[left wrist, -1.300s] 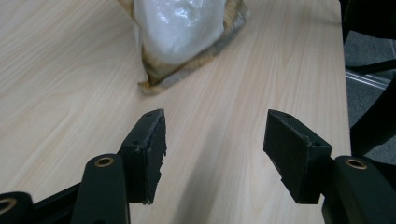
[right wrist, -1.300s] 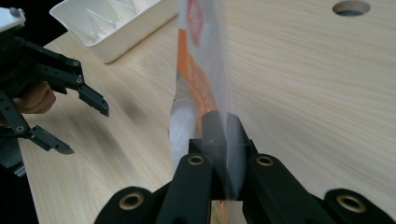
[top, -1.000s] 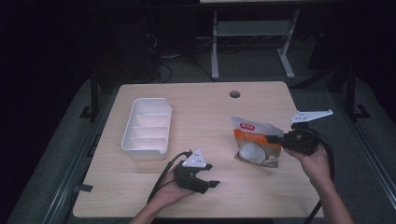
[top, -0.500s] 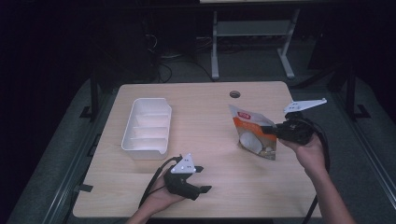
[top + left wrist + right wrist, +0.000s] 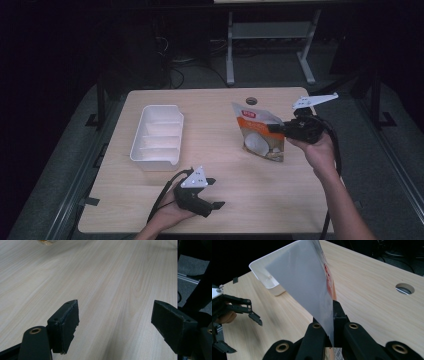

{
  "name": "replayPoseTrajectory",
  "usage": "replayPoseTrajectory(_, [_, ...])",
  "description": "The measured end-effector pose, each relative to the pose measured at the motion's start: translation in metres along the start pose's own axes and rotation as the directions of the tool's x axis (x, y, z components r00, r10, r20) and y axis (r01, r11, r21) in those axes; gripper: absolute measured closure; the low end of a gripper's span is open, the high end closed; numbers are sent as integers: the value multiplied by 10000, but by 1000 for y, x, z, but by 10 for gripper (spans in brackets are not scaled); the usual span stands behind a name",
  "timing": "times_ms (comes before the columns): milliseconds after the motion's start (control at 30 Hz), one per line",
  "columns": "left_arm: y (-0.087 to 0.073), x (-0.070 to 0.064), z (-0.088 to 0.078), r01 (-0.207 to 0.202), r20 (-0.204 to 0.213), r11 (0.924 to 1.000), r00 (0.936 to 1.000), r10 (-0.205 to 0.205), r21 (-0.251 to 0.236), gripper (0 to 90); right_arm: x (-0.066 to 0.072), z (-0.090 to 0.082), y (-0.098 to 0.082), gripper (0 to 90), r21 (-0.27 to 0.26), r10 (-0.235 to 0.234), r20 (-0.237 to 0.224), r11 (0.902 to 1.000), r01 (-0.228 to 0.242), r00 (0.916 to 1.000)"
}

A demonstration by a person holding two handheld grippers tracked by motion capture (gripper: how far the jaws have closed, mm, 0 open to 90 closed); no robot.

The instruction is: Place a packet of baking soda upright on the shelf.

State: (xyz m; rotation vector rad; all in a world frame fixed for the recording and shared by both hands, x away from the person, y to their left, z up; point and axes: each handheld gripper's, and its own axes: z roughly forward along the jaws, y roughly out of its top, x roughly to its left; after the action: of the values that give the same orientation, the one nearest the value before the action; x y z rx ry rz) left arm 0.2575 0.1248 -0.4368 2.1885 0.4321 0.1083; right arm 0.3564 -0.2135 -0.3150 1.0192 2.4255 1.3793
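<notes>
One camera hangs high on the person's side and looks forward and down, far enough back to take in the whole bench (image 5: 240, 165) and the dark floor and frames beyond its far edge.

A second rides the left gripper (image 5: 113, 327), low and close to the wood, looking out between its two wide-set jaws along the bench top to the edge.

A third rides the right gripper (image 5: 332, 337), raised above the bench, looking past its jaws across the surface.

The high view and the right gripper view share the white tray (image 5: 156, 135) (image 5: 265, 282), the pouch (image 5: 260, 132) (image 5: 304, 287), the round hole (image 5: 251, 101) (image 5: 405, 288) and the left gripper (image 5: 210, 192) (image 5: 237, 312).
</notes>
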Motion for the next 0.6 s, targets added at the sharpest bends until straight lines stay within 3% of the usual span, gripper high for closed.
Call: replayPoseTrajectory(600, [-4,5,-4,-7,-245,10000,9997,8,42,216,20,34,45,898,-115,-690,-662,9976,684,9954])
